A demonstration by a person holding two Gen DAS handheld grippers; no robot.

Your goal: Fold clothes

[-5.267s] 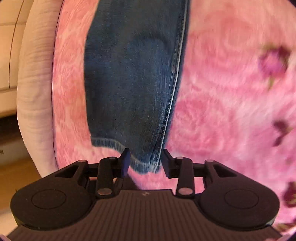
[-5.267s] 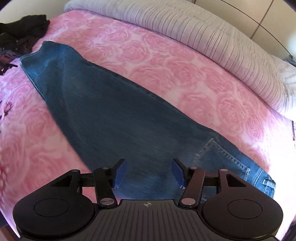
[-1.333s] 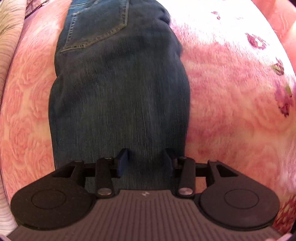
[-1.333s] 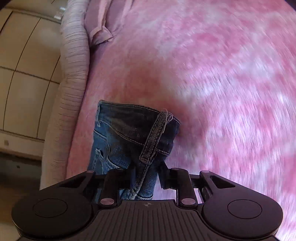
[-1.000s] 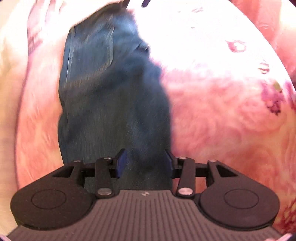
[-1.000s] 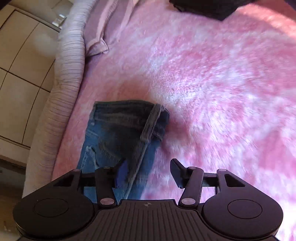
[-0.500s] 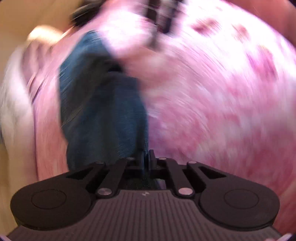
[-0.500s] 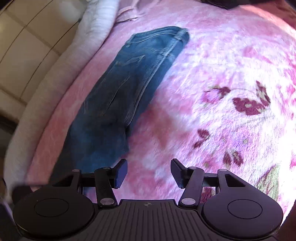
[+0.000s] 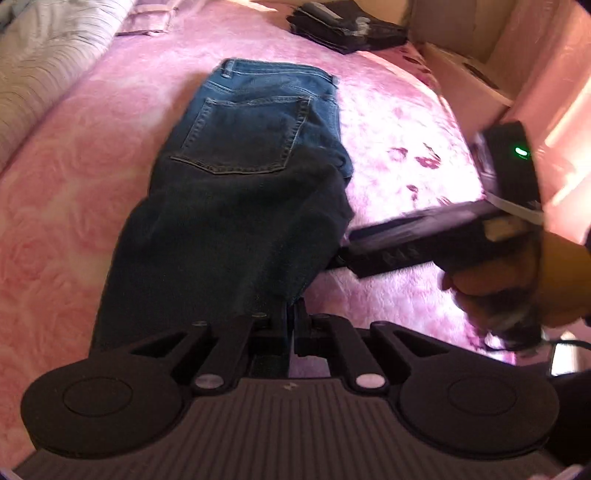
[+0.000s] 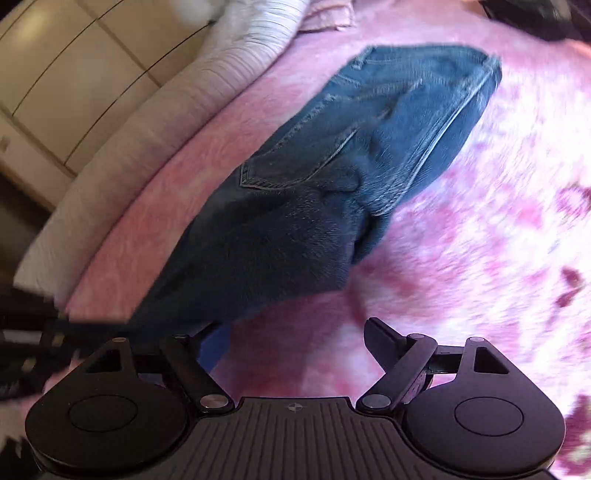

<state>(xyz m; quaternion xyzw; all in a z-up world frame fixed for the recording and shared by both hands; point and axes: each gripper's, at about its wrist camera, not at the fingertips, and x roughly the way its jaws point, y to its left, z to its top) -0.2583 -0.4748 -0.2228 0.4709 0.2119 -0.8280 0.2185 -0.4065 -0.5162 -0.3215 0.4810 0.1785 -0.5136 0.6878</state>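
At the bottom centre of the left wrist view the left gripper point(image 9: 294, 314) has its fingers pressed together on the near edge of the jeans point(image 9: 236, 192), lifting dark denim off the blanket point(image 9: 66, 229). To the right of the frame a hand point(image 9: 517, 284) holds the right gripper point(image 9: 332, 260), whose tip reaches the jeans' right edge; that part is blurred.

In the right wrist view the right gripper point(image 10: 295, 332) stands with its fingers wide apart and nothing between them, low in the frame over pink blanket point(image 10: 461, 258), its left finger close beside the raised denim. The jeans point(image 10: 332, 177) run from lower left to upper right.

Beyond the lifted part, the jeans lie flat in the frame's middle, back pocket point(image 9: 243, 133) up and waistband farthest away. At upper left lies a striped quilt point(image 9: 40, 62); at top centre, well apart from the jeans, sits a pile of dark clothes point(image 9: 347, 31).
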